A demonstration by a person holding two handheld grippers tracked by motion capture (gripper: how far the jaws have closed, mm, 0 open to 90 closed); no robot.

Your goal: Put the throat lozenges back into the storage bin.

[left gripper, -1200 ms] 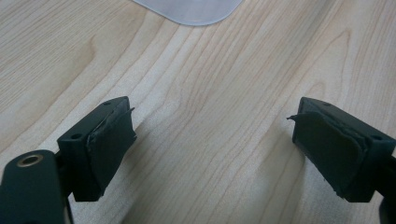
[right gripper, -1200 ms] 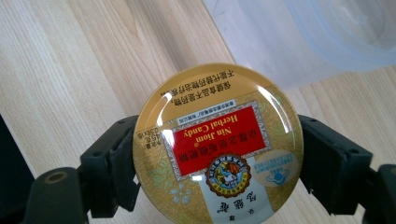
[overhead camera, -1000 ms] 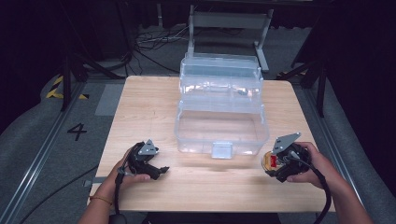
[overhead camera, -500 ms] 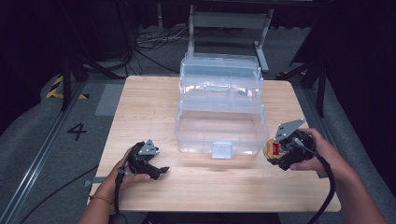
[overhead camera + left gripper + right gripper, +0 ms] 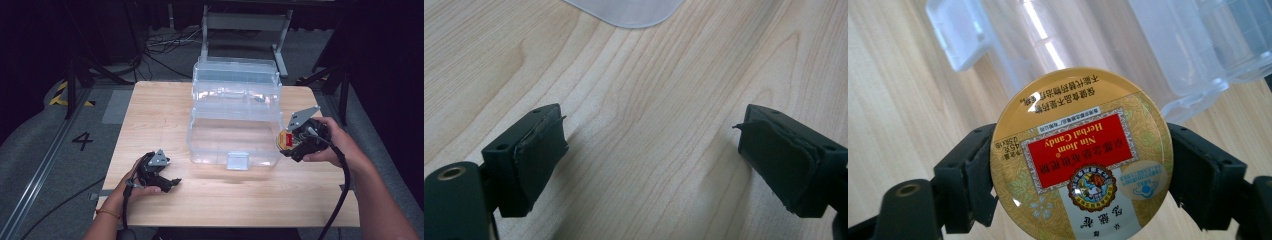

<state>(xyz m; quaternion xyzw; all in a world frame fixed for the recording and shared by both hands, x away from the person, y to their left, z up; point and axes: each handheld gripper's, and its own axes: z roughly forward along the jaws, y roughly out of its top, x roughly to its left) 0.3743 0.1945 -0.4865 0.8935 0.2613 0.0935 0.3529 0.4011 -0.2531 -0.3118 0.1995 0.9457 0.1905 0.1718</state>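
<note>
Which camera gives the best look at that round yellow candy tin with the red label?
The right gripper view: the round yellow candy tin faces the camera up close, its red label readable, clamped between the right gripper's black fingers. In the high view the tin is a small disc beside the clear plastic box. The left gripper view looks at wooden tabletop.

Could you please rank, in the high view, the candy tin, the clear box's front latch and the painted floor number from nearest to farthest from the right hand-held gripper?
1. Candy tin: clamped in the right hand-held gripper itself, at the box's right.
2. Front latch of the clear box: to the left, mid-table.
3. Floor number: far left, off the table.
</note>
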